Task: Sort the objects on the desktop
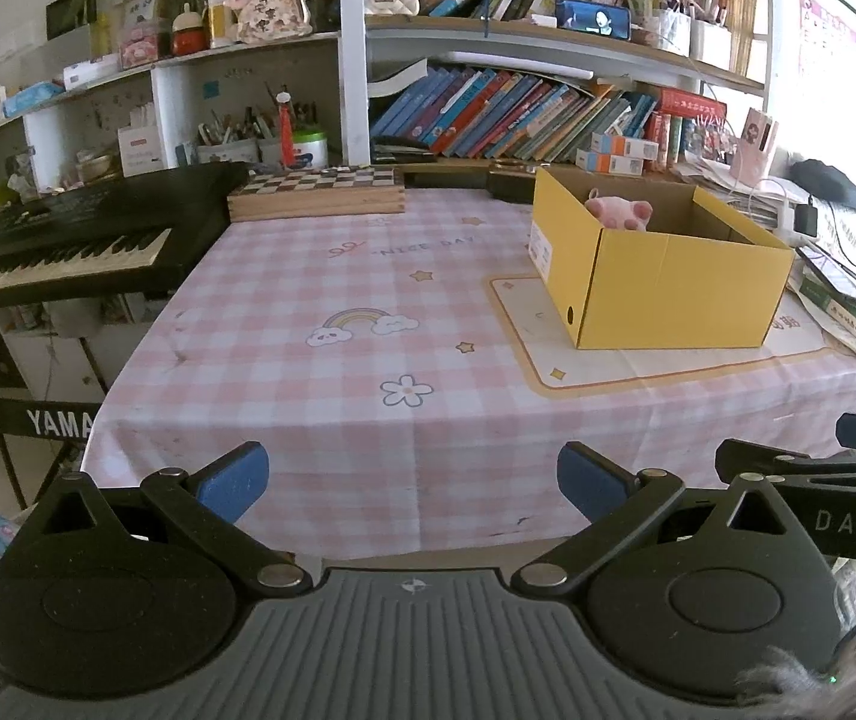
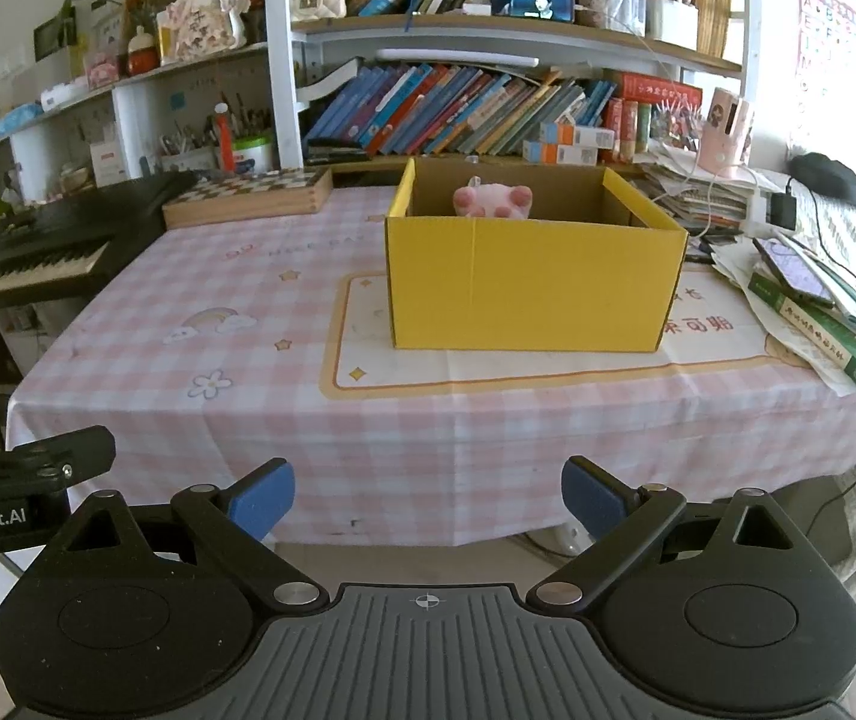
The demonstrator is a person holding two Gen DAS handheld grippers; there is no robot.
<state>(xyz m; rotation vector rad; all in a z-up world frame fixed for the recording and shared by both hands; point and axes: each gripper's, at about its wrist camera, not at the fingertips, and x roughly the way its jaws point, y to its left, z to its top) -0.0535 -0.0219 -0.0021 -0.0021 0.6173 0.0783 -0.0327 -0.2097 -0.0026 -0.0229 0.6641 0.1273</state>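
I hold my left tool (image 1: 413, 483) and right tool (image 2: 428, 495) level before the table (image 2: 487, 450), both spread, empty (pink plush toy (image 2: 492, 201) sits inside the yellow box (image 2: 532, 294)).

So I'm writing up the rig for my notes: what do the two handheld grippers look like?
Both match: the left gripper and right gripper have black linkage arms with silver pivot pins, round black housings, a ribbed grey centre plate with a crosshair mark, and blue pads on the fingers. White lettering marks their sides.

"YAMA" on keyboard stand (image 1: 50, 420); "NICE DAY" on tablecloth (image 1: 422, 247); "DAS" on right tongs (image 1: 846, 523).
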